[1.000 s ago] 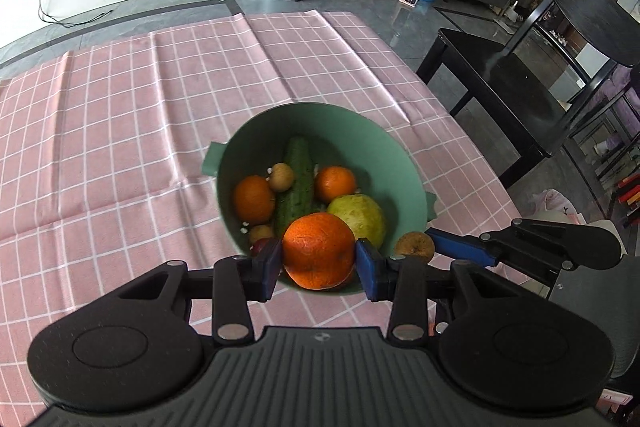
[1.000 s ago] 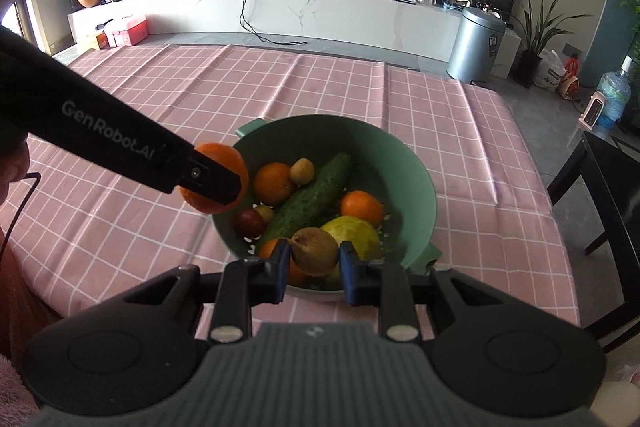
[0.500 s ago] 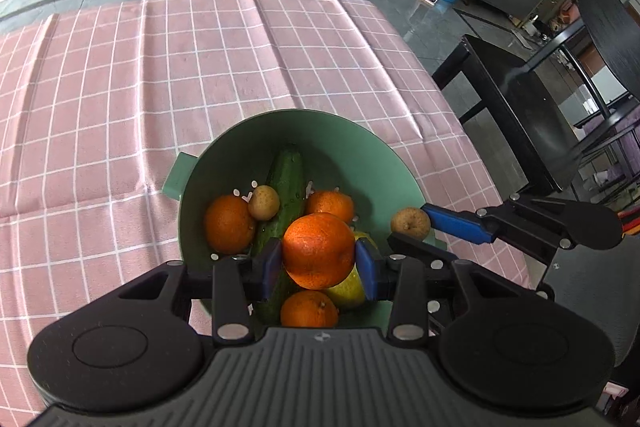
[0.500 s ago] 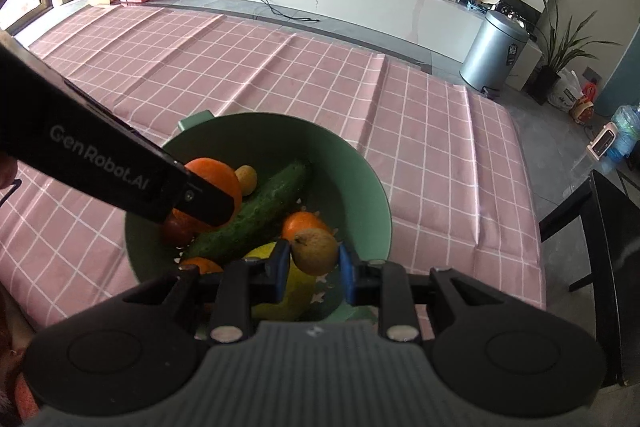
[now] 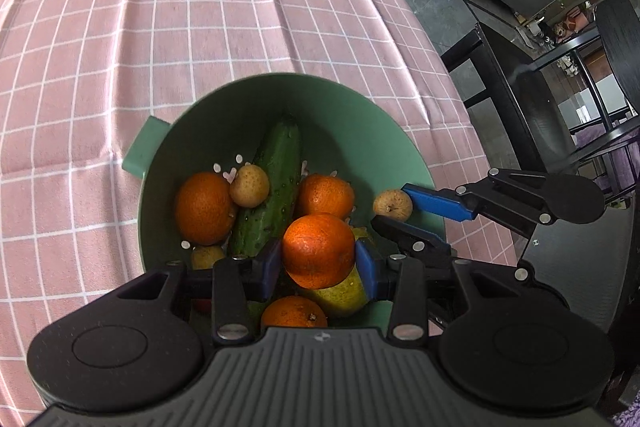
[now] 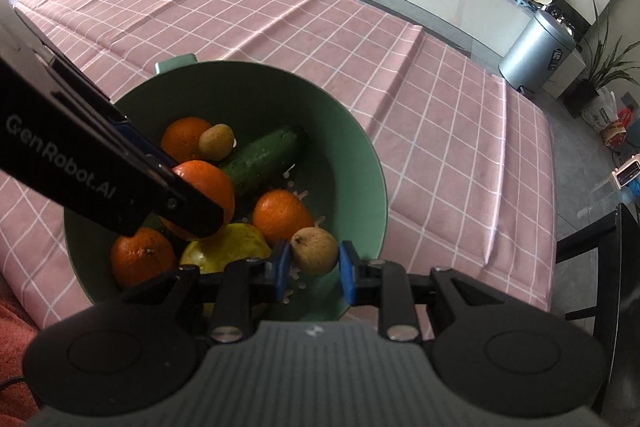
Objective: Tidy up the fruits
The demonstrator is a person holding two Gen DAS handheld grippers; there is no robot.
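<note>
Both fruits have been carried over the green colander [image 5: 400, 147]: orange [image 5: 318, 251] clamped by left gripper [image 5: 318, 263], small brown pear [image 6: 314, 250] loosely bracketed by right gripper [image 6: 314, 269], seemingly being released.

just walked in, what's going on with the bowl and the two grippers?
A person is working two handheld grippers over a green bowl on a pink checked tablecloth. The left gripper is shut on an orange; the right gripper has a small brown fruit between its fingers, though its jaws look slightly parted. Both fruits are above the bowl's inside. Already in the bowl: a cucumber, other oranges, a yellow-green fruit and small brown ones.
</note>
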